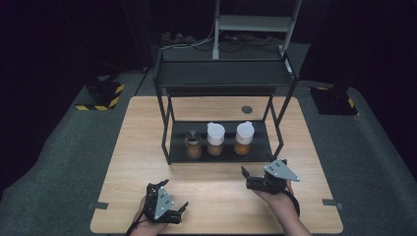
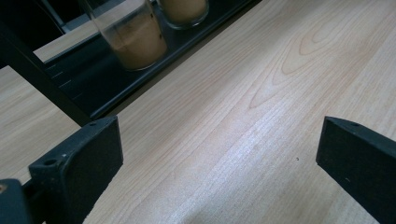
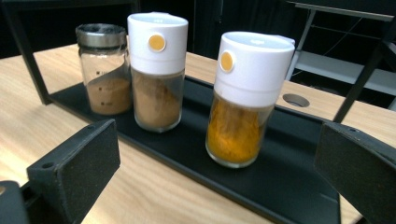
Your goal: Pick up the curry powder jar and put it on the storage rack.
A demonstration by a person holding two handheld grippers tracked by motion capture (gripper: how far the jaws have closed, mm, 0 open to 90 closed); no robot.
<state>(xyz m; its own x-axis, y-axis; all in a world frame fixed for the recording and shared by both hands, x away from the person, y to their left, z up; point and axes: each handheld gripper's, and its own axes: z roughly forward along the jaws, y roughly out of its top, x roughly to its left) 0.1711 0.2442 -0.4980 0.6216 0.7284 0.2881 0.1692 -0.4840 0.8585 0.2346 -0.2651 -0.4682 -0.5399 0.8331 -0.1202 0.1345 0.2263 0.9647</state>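
Observation:
Three spice jars stand in a row on the lower shelf [image 1: 255, 153] of a black two-tier rack [image 1: 221, 73]. From the left they are a metal-lidded jar of brown powder [image 1: 193, 145] [image 3: 103, 70], a white-capped jar of brown powder [image 1: 215, 139] [image 3: 156, 74], and a white-capped jar of orange powder [image 1: 244, 138] [image 3: 243, 102]. My right gripper [image 1: 247, 178] [image 3: 217, 168] is open, just in front of the shelf and pointed at the orange jar. My left gripper [image 1: 175, 194] [image 2: 219, 158] is open low over the bare tabletop near the front edge. It holds nothing, and two of the jars [image 2: 135, 37] lie ahead of it.
The wooden table [image 1: 142, 147] has a round cable hole [image 1: 247, 109] behind the rack. The rack's top shelf is bare, and its black legs [image 1: 164, 132] frame the lower shelf. A metal stand [image 1: 253, 22] and cables sit on the dark floor beyond the table.

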